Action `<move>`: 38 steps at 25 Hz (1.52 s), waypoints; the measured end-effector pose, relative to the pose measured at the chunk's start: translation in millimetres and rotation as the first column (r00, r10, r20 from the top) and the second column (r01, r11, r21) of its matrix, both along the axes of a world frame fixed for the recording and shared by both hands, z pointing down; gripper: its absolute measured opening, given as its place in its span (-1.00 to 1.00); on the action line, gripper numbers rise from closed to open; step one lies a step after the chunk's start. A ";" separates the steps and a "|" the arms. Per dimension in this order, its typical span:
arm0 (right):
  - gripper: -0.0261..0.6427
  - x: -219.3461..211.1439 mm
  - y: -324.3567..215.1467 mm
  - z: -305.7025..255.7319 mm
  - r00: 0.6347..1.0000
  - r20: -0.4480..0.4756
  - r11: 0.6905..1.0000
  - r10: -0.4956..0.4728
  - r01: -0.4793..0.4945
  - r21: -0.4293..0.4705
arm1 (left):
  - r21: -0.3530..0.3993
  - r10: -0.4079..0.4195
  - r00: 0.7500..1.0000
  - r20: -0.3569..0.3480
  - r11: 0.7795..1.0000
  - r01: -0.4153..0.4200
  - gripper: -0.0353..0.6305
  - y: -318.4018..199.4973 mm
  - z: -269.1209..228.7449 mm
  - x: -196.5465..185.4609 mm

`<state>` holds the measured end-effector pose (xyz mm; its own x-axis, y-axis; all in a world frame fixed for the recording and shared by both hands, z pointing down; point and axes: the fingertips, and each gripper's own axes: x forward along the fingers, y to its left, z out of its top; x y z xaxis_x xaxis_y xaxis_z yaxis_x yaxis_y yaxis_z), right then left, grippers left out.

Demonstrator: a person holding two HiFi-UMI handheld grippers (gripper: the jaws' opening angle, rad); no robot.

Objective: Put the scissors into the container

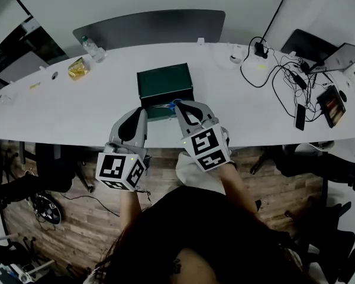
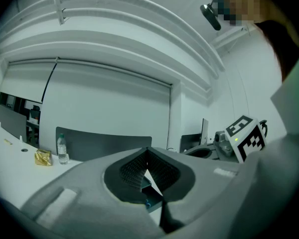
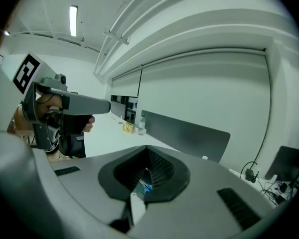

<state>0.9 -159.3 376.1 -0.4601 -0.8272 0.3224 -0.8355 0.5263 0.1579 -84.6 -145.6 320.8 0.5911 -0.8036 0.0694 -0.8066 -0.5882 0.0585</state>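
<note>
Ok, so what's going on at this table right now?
A person holds a gripper in each hand at the near edge of a white table. The left gripper and the right gripper both have their jaws together and hold nothing. Just beyond their tips sits a dark green container, with blue-handled scissors showing at its near side, apparently already inside it.

Right gripper [image 3: 147,148] jaws closed together, nothing pinched. A bit of the blue scissors [image 3: 146,187] shows through the gap under the tips. Left gripper [image 3: 102,105] in a hand [image 3: 50,114] at left. Bottle [image 3: 142,123] just beside yellow packet [image 3: 128,127] on white table [image 3: 104,133], grey partition [image 3: 189,138] behind.
</note>
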 end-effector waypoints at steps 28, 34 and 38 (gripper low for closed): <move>-0.90 -6.0 129.8 -45.8 0.994 0.068 0.989 0.080 -0.088 0.121 | 0.047 0.046 0.999 -0.001 0.998 -0.046 -0.86 127.7 -11.0 -13.3; -0.90 -12.4 157.3 -53.8 0.993 0.079 0.985 0.090 -0.100 0.138 | 0.049 0.049 0.999 -0.008 0.998 -0.049 -0.86 154.7 -11.4 -20.6; -0.90 -14.6 173.3 -58.0 0.992 0.080 0.984 0.093 -0.104 0.146 | 0.057 0.051 0.999 -0.014 0.997 -0.050 -0.86 169.5 -14.8 -23.4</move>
